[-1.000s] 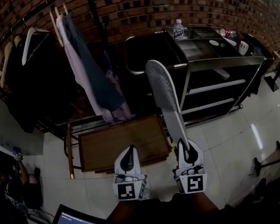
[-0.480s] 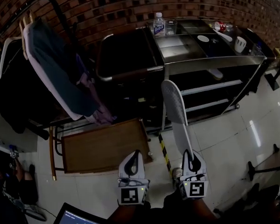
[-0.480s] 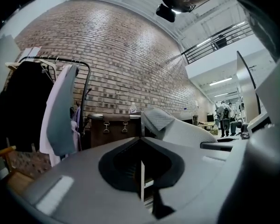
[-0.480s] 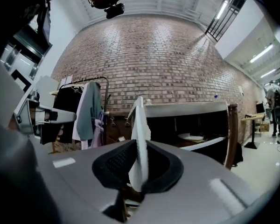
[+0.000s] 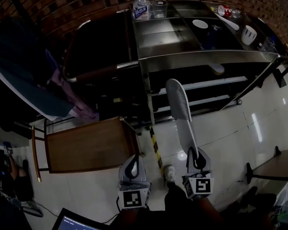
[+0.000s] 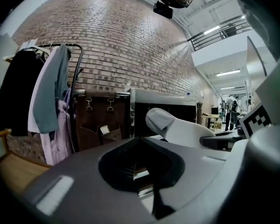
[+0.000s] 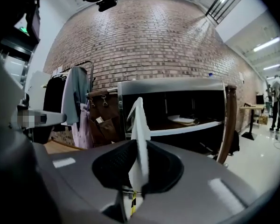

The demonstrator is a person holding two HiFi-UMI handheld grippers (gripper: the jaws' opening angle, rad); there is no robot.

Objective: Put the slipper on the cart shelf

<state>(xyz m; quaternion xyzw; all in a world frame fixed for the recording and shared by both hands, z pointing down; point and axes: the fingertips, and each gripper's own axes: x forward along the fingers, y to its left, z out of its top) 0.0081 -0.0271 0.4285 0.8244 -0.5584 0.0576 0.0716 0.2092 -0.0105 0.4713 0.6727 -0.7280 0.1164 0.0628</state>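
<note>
While the right tongs (image 5: pixel 196 156) pinch its near end, the slipper (image 5: pixel 178 110) juts forward.

Seen from above the room is dim, its corners falling to black; pale glare streaks the floor tiles (image 5: pixel 256 134) and a dull sheen sits on the steel cart (image 5: pixel 168 37). The two gripper views are brighter, lit by ceiling strip lights (image 7: pixel 268 44) at upper right; the brick wall (image 7: pixel 144 45) bows with the wide lens; whatever sits nearest goes soft.
</note>
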